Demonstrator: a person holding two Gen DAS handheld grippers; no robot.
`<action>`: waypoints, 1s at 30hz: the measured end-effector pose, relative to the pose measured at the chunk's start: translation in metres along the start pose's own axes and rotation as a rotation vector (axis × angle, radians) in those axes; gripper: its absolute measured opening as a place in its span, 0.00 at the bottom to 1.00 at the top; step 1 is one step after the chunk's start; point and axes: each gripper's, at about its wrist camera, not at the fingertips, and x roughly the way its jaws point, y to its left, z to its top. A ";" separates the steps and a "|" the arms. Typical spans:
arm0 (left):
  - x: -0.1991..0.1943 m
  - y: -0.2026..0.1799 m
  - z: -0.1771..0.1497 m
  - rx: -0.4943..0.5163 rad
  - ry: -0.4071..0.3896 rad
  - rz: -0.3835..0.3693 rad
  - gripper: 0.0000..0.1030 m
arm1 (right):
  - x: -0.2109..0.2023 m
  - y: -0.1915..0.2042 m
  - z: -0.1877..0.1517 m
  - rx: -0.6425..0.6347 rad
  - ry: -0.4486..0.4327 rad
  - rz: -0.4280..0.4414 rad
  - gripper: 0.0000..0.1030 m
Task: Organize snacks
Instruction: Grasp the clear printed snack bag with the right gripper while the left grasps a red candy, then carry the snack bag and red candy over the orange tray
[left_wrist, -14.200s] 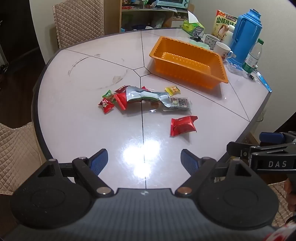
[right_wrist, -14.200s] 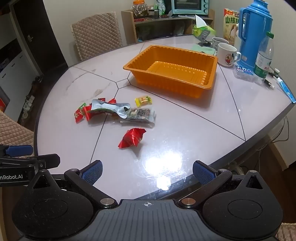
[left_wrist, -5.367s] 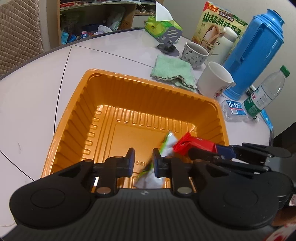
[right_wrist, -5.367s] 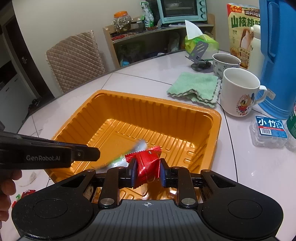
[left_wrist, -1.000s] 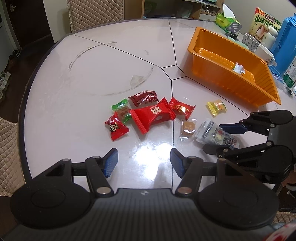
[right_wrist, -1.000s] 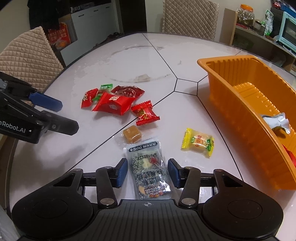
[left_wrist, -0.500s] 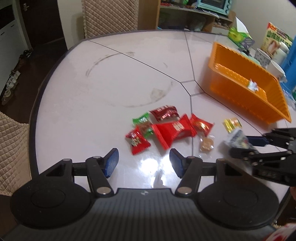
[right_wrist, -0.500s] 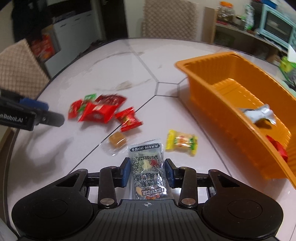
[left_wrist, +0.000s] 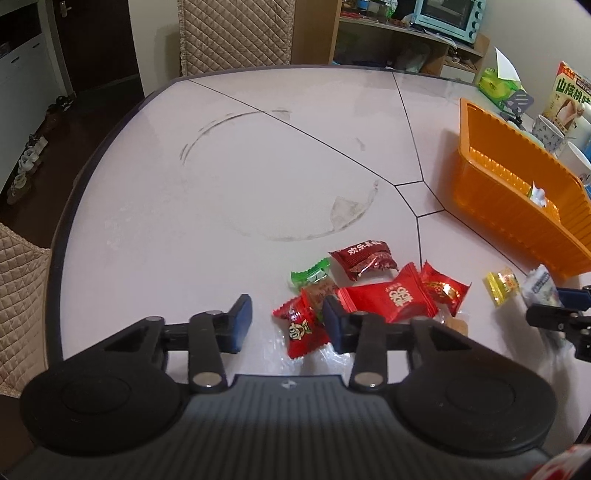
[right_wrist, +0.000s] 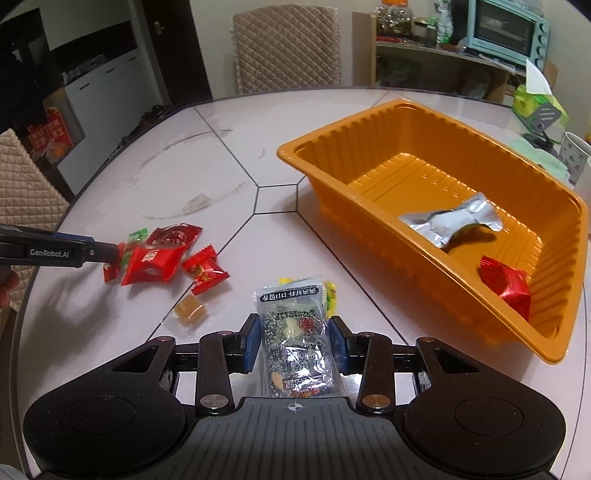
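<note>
Clear-plastic mixed-nut packet (right_wrist: 295, 332), long axis running straight out between the right gripper's (right_wrist: 293, 345) pinching pads, hangs just beside the orange tray's (right_wrist: 373, 206) near wall, seemingly bound for it, while the left gripper (left_wrist: 282, 325), half-spread, has just been closing around a small red candy (left_wrist: 304, 330) on the bench (left_wrist: 258, 177).

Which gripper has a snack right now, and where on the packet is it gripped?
The right gripper holds the clear mixed-snack packet, pinched across its two long side edges at mid-length. The left gripper holds nothing; its jaws have just been closing around the small red candy.
</note>
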 end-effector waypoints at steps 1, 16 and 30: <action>0.002 0.000 0.000 0.002 0.005 -0.001 0.31 | 0.000 -0.001 0.000 0.005 0.002 -0.001 0.39; -0.002 0.001 -0.014 0.024 0.027 -0.036 0.15 | -0.004 -0.004 -0.007 0.032 0.014 0.010 0.39; -0.037 -0.025 -0.010 0.084 0.000 -0.105 0.14 | -0.028 -0.007 -0.010 0.048 -0.017 0.015 0.39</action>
